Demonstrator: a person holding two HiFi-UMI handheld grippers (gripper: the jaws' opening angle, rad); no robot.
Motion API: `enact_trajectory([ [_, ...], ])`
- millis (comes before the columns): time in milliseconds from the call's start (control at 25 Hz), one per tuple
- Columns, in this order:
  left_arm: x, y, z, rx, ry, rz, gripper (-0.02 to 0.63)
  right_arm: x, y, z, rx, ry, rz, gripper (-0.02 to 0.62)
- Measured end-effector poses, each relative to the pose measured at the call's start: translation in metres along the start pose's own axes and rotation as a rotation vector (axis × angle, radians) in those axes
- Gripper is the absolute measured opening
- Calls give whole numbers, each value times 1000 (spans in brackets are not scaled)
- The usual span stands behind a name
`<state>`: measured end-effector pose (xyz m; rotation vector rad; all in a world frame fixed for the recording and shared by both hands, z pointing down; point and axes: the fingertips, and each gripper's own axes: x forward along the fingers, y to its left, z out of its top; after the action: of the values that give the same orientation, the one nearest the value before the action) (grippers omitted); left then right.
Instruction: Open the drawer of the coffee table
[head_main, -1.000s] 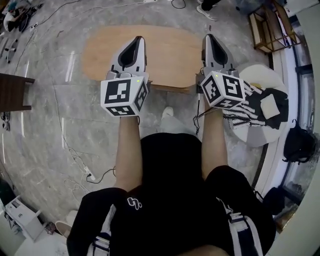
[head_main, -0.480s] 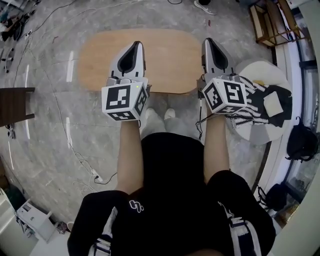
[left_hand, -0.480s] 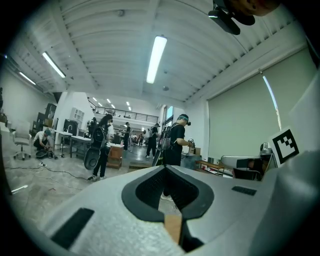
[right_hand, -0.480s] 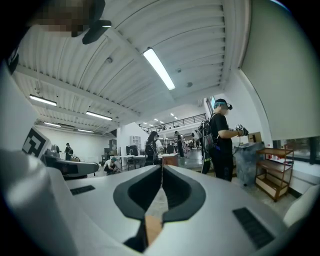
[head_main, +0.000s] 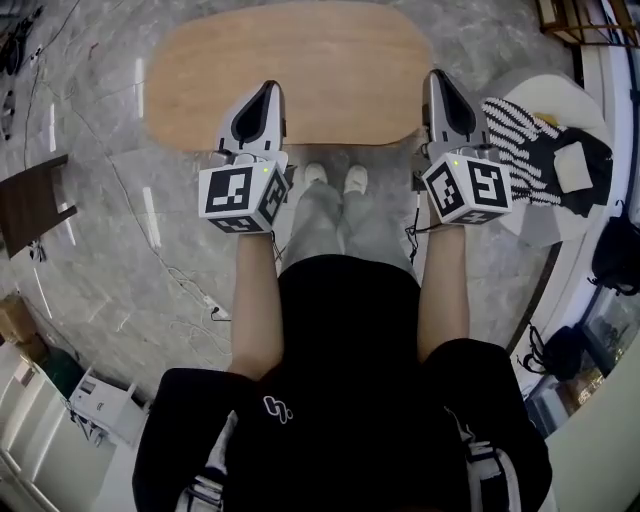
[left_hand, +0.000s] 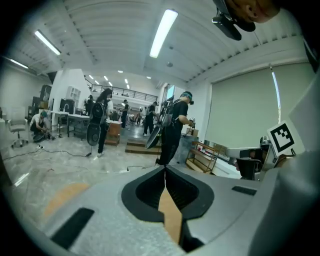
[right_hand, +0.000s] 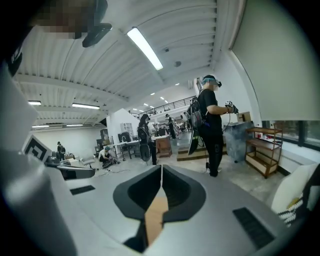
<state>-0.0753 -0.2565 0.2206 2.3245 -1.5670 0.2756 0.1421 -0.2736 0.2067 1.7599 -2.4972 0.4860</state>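
The coffee table (head_main: 300, 60) has an oval light-wood top and stands on the marble floor in front of me; its drawer is hidden under the top in every view. My left gripper (head_main: 271, 88) hangs over the table's near edge at the left, shut and empty. My right gripper (head_main: 437, 75) is at the table's near right corner, also shut with nothing in it. In the left gripper view the left gripper (left_hand: 165, 168) has its jaws pressed together, with tabletop wood below them. The right gripper view shows my right gripper (right_hand: 161, 166) with its jaws meeting the same way.
A round white side table (head_main: 535, 232) with a striped cloth (head_main: 515, 150) stands just right of my right gripper. A dark wooden stool (head_main: 30, 200) is at the left, cables (head_main: 180, 290) trail over the floor, and a wooden shelf (right_hand: 264, 150) and several people (right_hand: 212, 125) stand beyond.
Both grippers have sunk and drawn back from over the tabletop to its near edge. The table now sits higher in the head view, and my legs and shoes show between the arms.
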Motion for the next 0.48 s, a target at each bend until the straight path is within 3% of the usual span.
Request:
enact_trajectory([
  [480, 25, -8, -144, -24, 235, -100, 11, -12, -28, -143, 41, 230, -35, 12],
])
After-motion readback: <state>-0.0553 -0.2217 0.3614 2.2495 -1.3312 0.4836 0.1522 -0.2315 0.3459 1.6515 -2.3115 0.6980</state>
